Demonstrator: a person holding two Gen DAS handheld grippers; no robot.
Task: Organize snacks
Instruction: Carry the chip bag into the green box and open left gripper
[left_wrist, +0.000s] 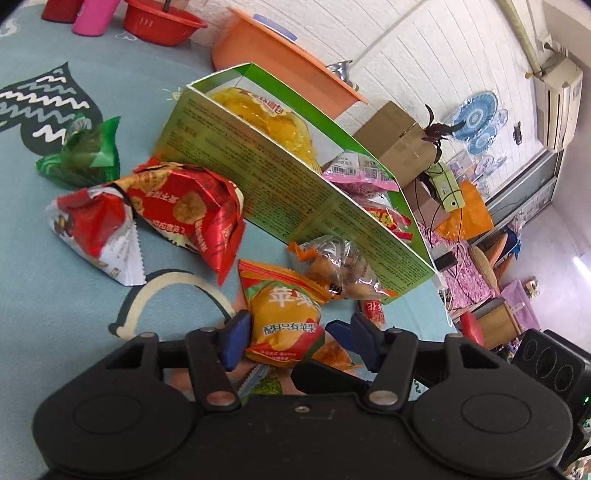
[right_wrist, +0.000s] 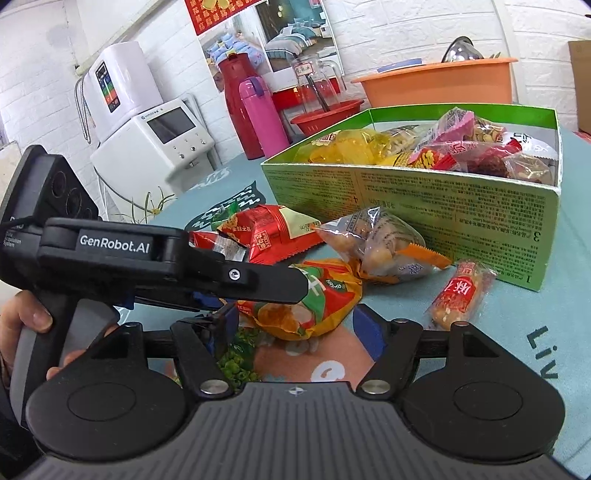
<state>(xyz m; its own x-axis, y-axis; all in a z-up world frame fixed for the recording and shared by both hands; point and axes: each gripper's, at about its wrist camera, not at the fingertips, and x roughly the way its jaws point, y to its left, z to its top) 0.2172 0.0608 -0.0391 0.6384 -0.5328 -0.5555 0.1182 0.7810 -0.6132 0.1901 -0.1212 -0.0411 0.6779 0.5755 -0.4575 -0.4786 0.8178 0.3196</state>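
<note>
A green cardboard box (left_wrist: 280, 184) (right_wrist: 480, 221) on the blue tablecloth holds several snack packets. Loose packets lie in front of it. My left gripper (left_wrist: 299, 341) is open, its blue pads (left_wrist: 236, 339) on either side of an orange apple-chip packet (left_wrist: 284, 321) (right_wrist: 317, 302); I cannot tell if they touch it. My right gripper (right_wrist: 299, 332) is open and empty, just in front of the same packet. The left gripper's body (right_wrist: 147, 258) crosses the right wrist view. A clear nut packet (left_wrist: 340, 269) (right_wrist: 376, 240) lies by the box wall.
Red packets (left_wrist: 177, 210) (right_wrist: 269, 232), a green packet (left_wrist: 85, 155) and a small red bar (right_wrist: 461, 295) lie on the cloth (left_wrist: 55, 258). An orange basin (left_wrist: 280, 62), red bowl (left_wrist: 162, 22), pink bottle (right_wrist: 258, 110) and glass jug (right_wrist: 317, 85) stand behind the box. The table edge runs right.
</note>
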